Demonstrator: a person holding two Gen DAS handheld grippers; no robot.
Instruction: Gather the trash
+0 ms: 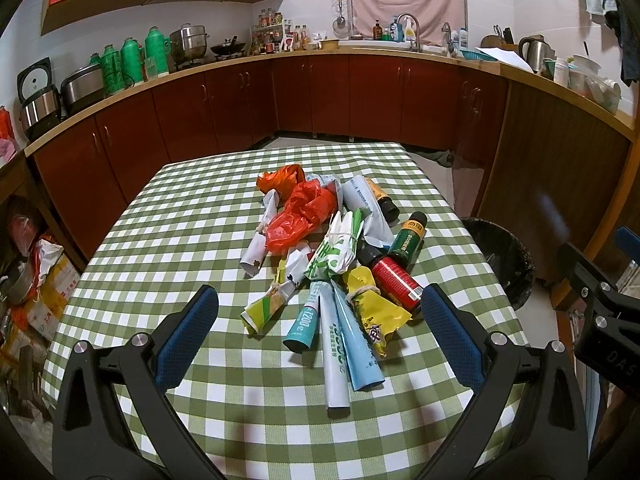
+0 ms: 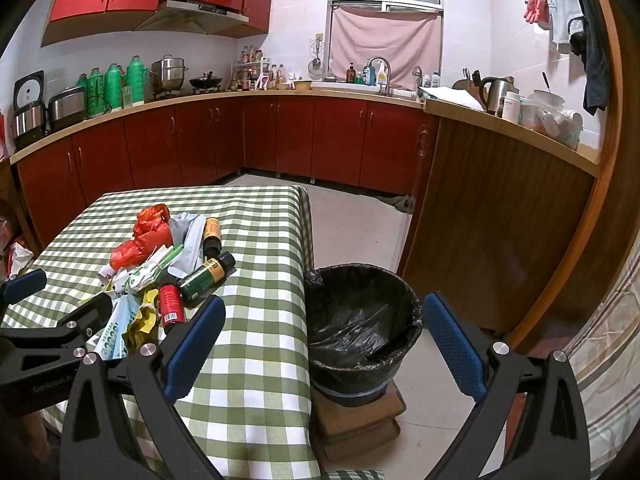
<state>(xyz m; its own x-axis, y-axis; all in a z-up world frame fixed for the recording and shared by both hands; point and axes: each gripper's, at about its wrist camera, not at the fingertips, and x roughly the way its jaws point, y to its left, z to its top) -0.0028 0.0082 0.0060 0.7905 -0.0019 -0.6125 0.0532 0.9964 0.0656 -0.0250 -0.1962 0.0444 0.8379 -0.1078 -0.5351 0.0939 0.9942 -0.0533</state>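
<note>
A heap of trash lies on the green checked table (image 1: pixel 168 240): an orange plastic bag (image 1: pixel 298 210), rolled paper wrappers (image 1: pixel 340 344), a yellow wrapper (image 1: pixel 378 308), a red can (image 1: pixel 394 280), a green bottle (image 1: pixel 408 238) and a brown bottle (image 1: pixel 382 198). My left gripper (image 1: pixel 320 332) hovers open over the near end of the heap, nothing between its fingers. My right gripper (image 2: pixel 326 340) is open and empty above the bin (image 2: pixel 360 320), a black-lined bin on the floor to the right of the table. The red can (image 2: pixel 170 302) and green bottle (image 2: pixel 204 276) lie left of it.
The bin stands on stacked boards (image 2: pixel 356 420) close to the table's right edge. A wooden counter (image 2: pixel 500 220) runs along the right, red cabinets (image 1: pixel 320 92) at the back. Boxes and bags (image 1: pixel 40 292) crowd the floor left of the table. The other gripper (image 2: pixel 48 332) shows at left.
</note>
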